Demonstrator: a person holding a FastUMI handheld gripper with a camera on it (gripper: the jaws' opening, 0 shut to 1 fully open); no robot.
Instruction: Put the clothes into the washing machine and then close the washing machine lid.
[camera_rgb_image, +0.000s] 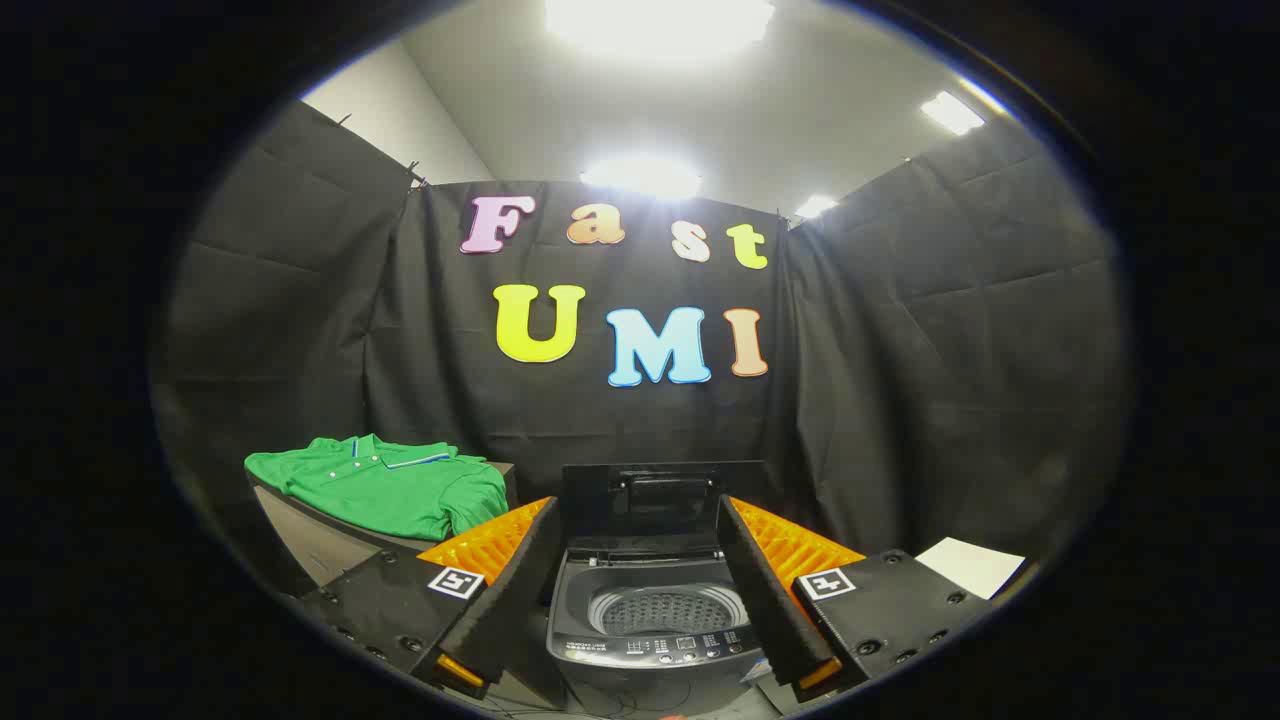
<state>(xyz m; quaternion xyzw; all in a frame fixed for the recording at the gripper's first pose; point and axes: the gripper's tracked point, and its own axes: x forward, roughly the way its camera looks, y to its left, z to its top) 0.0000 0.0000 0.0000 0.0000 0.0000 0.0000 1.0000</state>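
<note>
The lower front of the washing machine (655, 625) was cut off at the bottom centre of the frame, so only its top deck, control strip and drum opening could be seen. The markings on the control strip were too small to make out. Its lid (650, 505) stood raised upright at the back of the machine, in the lower middle of the frame, with a handle bar visible on its inner face; the drum (668, 610) lay open below it, its perforated wall showing and nothing visible inside.

The gripper (648, 600) was spread wide, its two fingers (520, 590) angling up from the lower left and lower right of the frame and holding nothing. The machine sat between them and just ahead, and the inner edges of the fingers covered the left and right sides of its top.

The green polo shirt (385, 485) lay folded at the left of the frame, in the lower part, on a low box or stand (320, 540) whose lower portion was hidden behind the left finger. It sat well apart from the machine, to the left of it.

At the lower right, a white sheet of paper (970, 565) showed past the right finger, partly cut off. Black cloth walls (950, 400) closed in the background, with bright ceiling lights (655, 20) along the top of the frame.
</note>
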